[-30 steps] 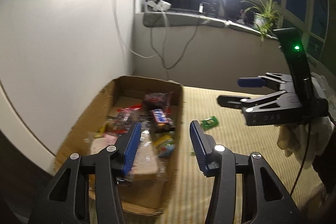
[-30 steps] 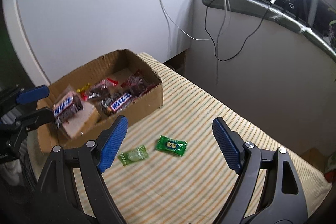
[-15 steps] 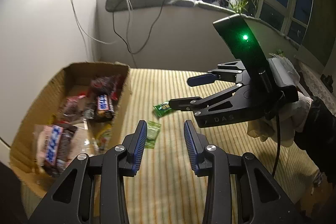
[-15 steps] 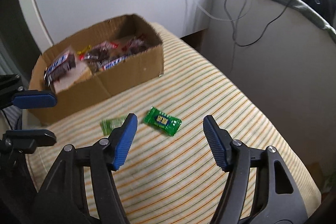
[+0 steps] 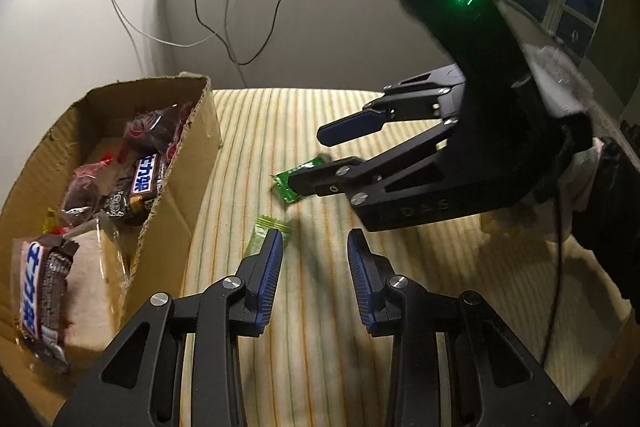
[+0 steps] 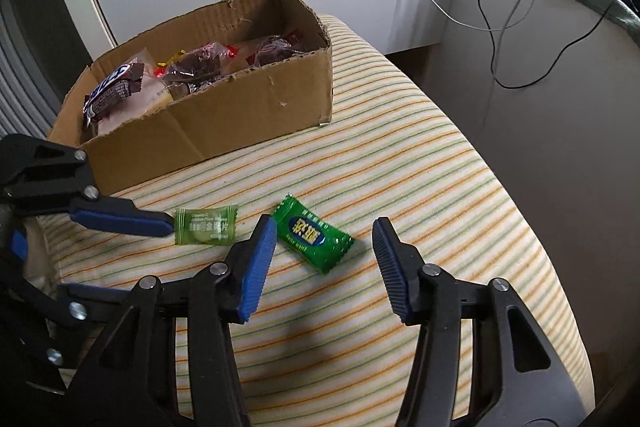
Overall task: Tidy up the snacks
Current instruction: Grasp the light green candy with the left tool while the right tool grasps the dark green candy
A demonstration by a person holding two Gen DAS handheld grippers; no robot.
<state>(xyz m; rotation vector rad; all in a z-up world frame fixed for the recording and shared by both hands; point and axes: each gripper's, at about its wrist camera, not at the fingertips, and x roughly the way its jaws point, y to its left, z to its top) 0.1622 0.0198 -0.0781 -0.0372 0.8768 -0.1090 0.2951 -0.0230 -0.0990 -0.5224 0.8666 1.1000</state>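
Note:
Two green candies lie on the striped cloth [image 6: 400, 155] beside an open cardboard box [image 6: 240, 115] of snack bars. The dark green candy [image 6: 314, 235] lies between the closing jaws of my right gripper [image 6: 324, 229], whose pads do not touch it. In the left wrist view, the right gripper [image 5: 310, 161] hangs over that candy [image 5: 296, 181]. My left gripper [image 5: 314, 247] is also closing, with only cloth between its fingers. The light green candy [image 5: 266, 233] sits just past its left fingertip, partly hidden. One left finger [image 6: 120, 221] points at that candy [image 6: 206, 225].
The box [image 5: 176, 195] stands left of the candies, its near wall close to my left gripper. The cloth-covered surface rounds off at the right [image 6: 552, 267]. Cables [image 6: 500, 27] hang down the wall behind. A gloved hand [image 5: 560, 87] holds the right gripper.
Both grippers have come down toward the candies and their jaws have narrowed. The left one swung right, from over the box to the cloth.

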